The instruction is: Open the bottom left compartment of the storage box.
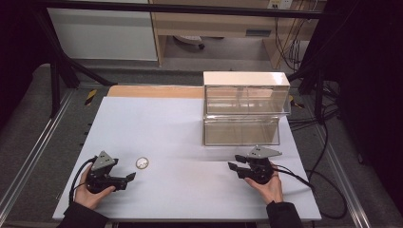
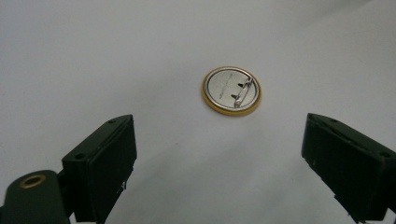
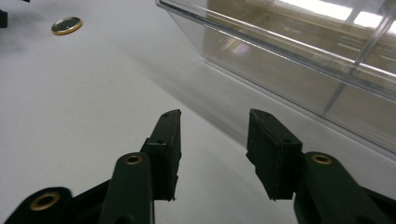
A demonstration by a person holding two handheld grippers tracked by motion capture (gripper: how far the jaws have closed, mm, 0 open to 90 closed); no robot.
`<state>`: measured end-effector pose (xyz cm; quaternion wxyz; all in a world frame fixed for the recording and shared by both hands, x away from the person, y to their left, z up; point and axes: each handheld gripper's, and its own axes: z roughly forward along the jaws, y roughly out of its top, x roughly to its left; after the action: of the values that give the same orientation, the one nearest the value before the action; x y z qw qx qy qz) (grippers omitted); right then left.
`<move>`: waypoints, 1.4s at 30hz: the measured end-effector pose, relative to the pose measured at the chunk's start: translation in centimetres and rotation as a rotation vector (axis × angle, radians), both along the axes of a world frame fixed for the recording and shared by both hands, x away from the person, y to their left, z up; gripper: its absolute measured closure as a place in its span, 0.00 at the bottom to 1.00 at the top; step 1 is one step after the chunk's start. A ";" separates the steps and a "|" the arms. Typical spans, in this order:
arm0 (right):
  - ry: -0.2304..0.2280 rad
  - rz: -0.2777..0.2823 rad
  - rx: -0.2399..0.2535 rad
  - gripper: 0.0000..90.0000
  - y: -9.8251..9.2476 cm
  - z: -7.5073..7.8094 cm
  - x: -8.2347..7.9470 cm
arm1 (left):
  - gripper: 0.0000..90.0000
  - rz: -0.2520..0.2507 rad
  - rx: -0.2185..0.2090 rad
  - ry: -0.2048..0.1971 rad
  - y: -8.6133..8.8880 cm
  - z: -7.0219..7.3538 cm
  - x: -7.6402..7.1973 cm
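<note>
Pin badge [image 1: 142, 163] near left gripper [image 1: 129, 179]

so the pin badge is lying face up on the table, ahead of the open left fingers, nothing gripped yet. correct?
Not quite: the pin badge lies face down. The left gripper view shows its metal back and safety pin upward. The rest holds: it sits on the table ahead of the open left gripper, ungripped.

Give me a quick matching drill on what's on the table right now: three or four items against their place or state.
Items:
1. pin badge
2. clear drawer box
3. left gripper
4. right gripper

Descriptions:
A. near the front of the box, jaws open, holding nothing
B. lying pin side up on the white table
C. jaws wide open, facing the badge
D. standing at the far right of the table

Pairs: 1-B, 2-D, 3-C, 4-A
</note>
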<state>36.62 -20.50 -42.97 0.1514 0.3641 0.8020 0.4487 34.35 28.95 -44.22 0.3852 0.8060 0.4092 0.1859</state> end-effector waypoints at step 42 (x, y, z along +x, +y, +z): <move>-0.056 -0.088 0.031 1.00 0.4 0.3 2.5 | 0.11 -0.003 -0.001 -0.001 0.0 0.0 0.1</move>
<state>39.11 -20.10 -42.70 0.1879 0.3887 0.7735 0.4640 34.43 28.97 -44.25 0.3859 0.8063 0.4080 0.1856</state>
